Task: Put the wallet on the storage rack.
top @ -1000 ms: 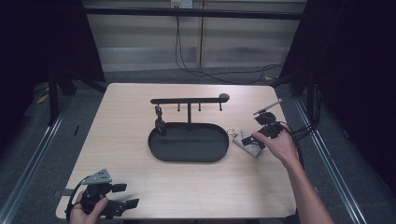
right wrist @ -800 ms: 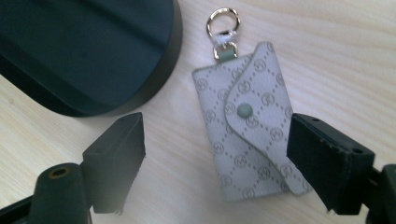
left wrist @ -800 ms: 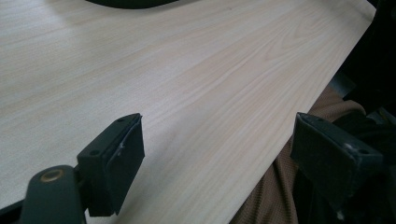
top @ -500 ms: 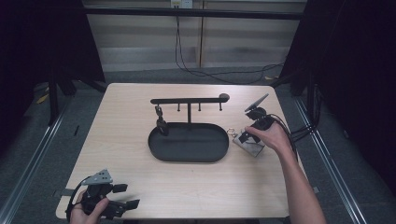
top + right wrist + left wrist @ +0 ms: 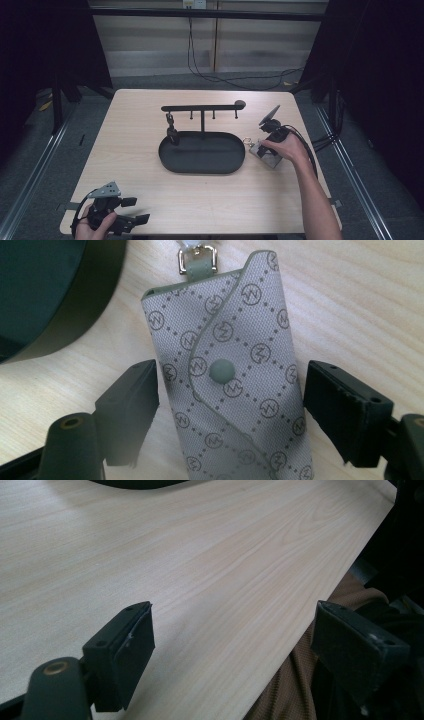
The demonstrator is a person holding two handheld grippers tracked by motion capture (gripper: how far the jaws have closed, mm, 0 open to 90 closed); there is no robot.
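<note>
A grey patterned key pouch (image 5: 270,159) (image 5: 225,375) with a snap button and a metal clasp (image 5: 197,259) lies flat on the table, just right of the black oval tray (image 5: 210,156). My right gripper (image 5: 263,151) (image 5: 230,410) points down over it with one jaw on either side of the pouch. Its jaws have just been closing and stand close to the pouch's edges without pressing, so it is open. My left gripper (image 5: 136,210) (image 5: 232,655) rests open at the table's near left corner with nothing between its jaws.
A black rack (image 5: 202,107) with small hooks stands at the tray's far edge; a dark item (image 5: 171,131) hangs from its left hook. The tray's rim (image 5: 45,290) lies just left of the pouch. The table's front edge (image 5: 300,640) runs under the left gripper.
The right hand has moved left and down over the pouch, and its jaws have narrowed around it. The left gripper has stayed put.
</note>
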